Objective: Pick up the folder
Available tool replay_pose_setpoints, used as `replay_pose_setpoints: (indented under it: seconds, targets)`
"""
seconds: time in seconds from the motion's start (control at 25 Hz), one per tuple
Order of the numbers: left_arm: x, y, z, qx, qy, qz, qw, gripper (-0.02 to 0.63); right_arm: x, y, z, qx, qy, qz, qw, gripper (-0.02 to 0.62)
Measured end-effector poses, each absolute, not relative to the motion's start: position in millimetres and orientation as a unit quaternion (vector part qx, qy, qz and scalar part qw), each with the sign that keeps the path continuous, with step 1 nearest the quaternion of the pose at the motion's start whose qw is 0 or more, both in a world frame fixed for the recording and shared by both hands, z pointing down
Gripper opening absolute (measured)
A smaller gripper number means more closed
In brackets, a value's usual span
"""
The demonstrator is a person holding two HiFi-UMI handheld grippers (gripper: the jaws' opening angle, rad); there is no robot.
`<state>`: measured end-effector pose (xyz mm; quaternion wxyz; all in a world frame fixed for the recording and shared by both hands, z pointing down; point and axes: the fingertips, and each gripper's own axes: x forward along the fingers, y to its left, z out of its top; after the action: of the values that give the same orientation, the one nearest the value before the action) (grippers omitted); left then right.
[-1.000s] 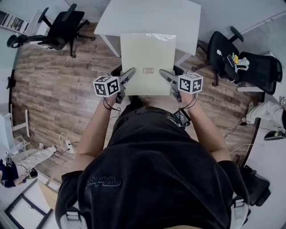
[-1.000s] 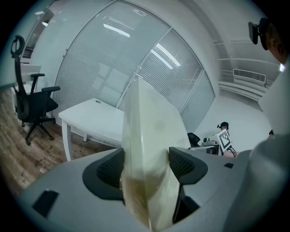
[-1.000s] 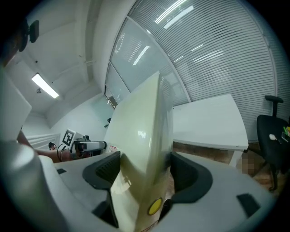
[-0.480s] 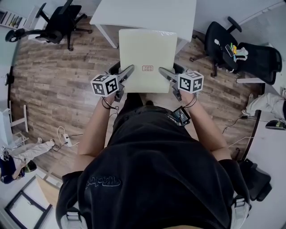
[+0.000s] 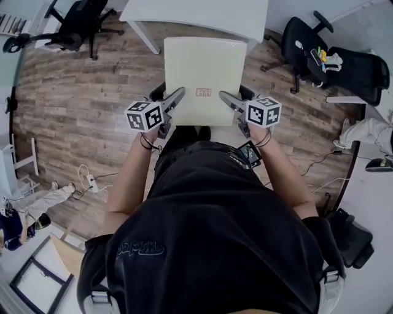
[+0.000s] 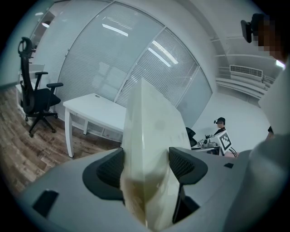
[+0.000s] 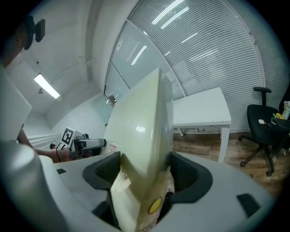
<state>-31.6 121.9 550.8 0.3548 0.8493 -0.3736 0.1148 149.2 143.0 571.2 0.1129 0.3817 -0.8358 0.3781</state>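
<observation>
Folder (image 5: 204, 80), clamped tight at its near edge between the jaws of both the left gripper (image 5: 177, 96) and the right gripper (image 5: 225, 98), is now held over the wooden floor (image 5: 80, 110), further from the white table (image 5: 196, 12) than a second ago, so the pick-up seems done.

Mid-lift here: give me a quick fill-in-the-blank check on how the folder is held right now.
1. The number of grippers clamping the pale yellow flat folder is ____.
2. The left gripper and the right gripper are each ____ on one of the folder's near corners.
3. Beyond the folder stands a ____ rectangular table.
Missing words: two; shut; white.
</observation>
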Motion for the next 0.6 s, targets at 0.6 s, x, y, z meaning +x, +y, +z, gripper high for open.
replay_pose_setpoints:
  seconds: [0.6]
  targets:
    - [-45,125,540,0.852,-0.379,0.104,0.345,0.328,136,145,559,0.381,-0.843,0.364,0.108,0.337]
